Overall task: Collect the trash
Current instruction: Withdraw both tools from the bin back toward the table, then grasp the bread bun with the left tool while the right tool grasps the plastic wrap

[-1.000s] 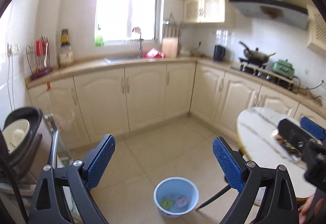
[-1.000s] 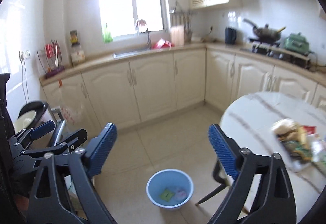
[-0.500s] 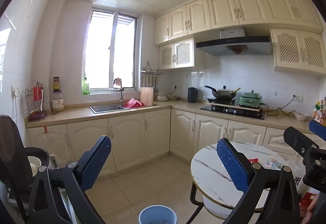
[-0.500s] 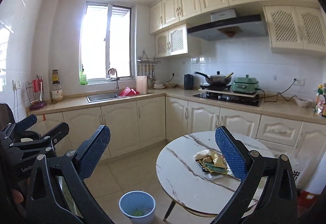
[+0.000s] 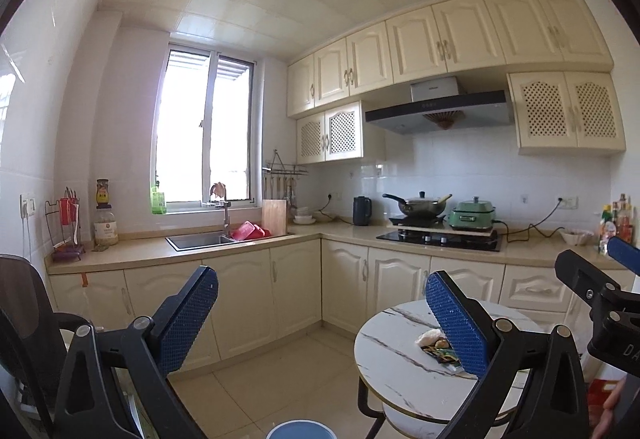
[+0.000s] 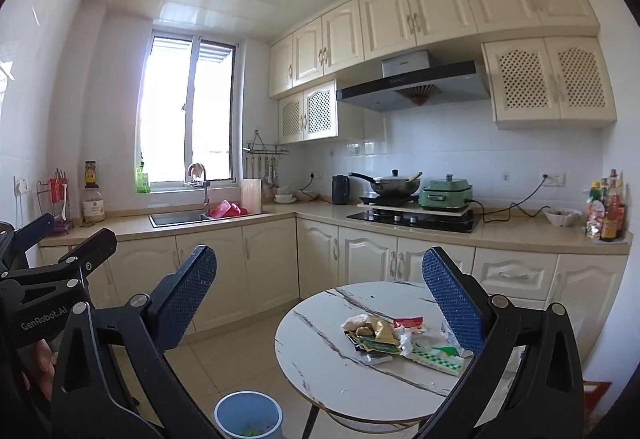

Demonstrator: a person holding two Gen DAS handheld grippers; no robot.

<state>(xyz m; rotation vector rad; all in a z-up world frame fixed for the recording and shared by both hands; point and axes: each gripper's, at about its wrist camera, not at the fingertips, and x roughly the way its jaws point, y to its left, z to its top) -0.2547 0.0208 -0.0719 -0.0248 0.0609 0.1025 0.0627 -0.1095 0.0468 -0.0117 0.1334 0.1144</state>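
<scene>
both views now higher; crumpled wrapper trash (image 6: 394, 339) heaped on round table (image 6: 320, 367)

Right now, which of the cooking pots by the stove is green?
The squat lidded electric pot right of the black wok; the wok is dark metal with a long handle.

The left black claw with blue textured pads (image 5: 320, 323) points level with its jaws spread wide and nothing between them; the right black claw with the same blue pads (image 6: 320, 303) is likewise wide apart and empty, tilted slightly downward, the two side by side
</scene>
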